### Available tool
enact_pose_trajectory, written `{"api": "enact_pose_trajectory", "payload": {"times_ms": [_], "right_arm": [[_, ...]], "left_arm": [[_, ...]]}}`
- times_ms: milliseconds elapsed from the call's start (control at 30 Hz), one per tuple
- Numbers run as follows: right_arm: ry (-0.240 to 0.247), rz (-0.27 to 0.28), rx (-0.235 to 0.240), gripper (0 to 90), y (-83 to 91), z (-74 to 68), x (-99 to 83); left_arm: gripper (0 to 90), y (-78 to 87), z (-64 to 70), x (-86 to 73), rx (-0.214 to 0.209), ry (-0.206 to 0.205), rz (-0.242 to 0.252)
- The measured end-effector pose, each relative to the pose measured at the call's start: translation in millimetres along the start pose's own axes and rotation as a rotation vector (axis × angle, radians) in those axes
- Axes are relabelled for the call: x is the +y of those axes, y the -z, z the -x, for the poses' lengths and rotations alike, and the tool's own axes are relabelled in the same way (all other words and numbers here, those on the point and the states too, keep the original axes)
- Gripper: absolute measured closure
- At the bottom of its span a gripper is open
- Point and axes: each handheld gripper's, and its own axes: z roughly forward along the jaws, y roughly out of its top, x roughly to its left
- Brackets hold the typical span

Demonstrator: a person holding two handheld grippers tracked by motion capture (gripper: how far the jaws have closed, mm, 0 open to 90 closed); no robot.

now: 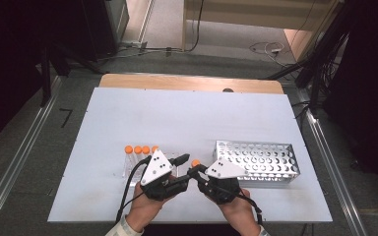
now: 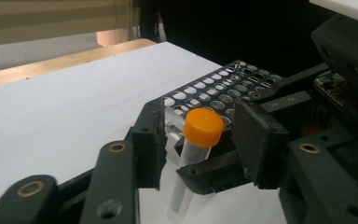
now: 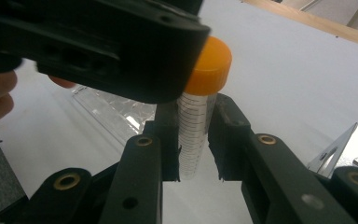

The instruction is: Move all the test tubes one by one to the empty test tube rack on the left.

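- The right gripper (image 3: pixel 195 154) has its fingers (image 3: pixel 230 135) closed on the body of a clear tube (image 3: pixel 193 135) with an orange cap (image 3: pixel 209 63), held upright.
- The left gripper (image 2: pixel 200 140) stands with fingers (image 2: pixel 149 140) spread wide either side of that cap, not touching it.
- In the high view both meet at 6 o'clock on the white surface (image 1: pixel 177 118).
- A metal rack (image 1: pixel 261 160) lies toward 4 o'clock; more orange-capped tubes (image 1: pixel 140 150) lie toward 7 o'clock.

Two forearms are seen entering from the bottom of the high view, each hand wrapped around a black gripper. The left gripper (image 1: pixel 183 160) is angled rightward, its jaws spread apart. The right gripper (image 1: pixel 193 170) is angled leftward toward it, its jaws drawn close together, tips nearly meeting the left's.
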Motion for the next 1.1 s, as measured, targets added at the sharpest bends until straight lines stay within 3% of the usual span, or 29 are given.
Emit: {"api": "enact_pose_trajectory", "payload": {"times_ms": [367, 733, 800, 867, 967, 1100], "right_arm": [[0.005, 0.003, 0.009, 71.9, -0.2, -1.7, -0.2], [-0.005, 0.002, 0.013, 70.4, -0.1, -0.3, -1.4], [-0.012, 0.001, 0.018, 62.6, -0.1, 1.0, -1.8], [-0.019, -0.009, 0.028, 47.0, 0.2, 3.5, -1.4], [-0.033, -0.011, 0.042, 32.6, 1.2, 7.8, -2.2], [-0.025, -0.015, 0.037, 23.5, 2.2, 9.3, -4.5]], "left_arm": [[66.7, -6.8, 1.8, -3.3, 0.004, -0.024, -0.020], [69.7, -7.6, 2.6, -4.4, 0.015, -0.037, -0.020], [69.8, -7.8, 1.6, -4.8, 0.012, -0.031, -0.021], [69.8, -7.6, 0.7, -4.9, 0.012, -0.025, -0.023], [69.8, -7.6, 0.5, -4.7, 0.009, -0.011, -0.019], [69.8, -6.2, -1.6, -3.8, 0.011, -0.006, -0.019]]}}
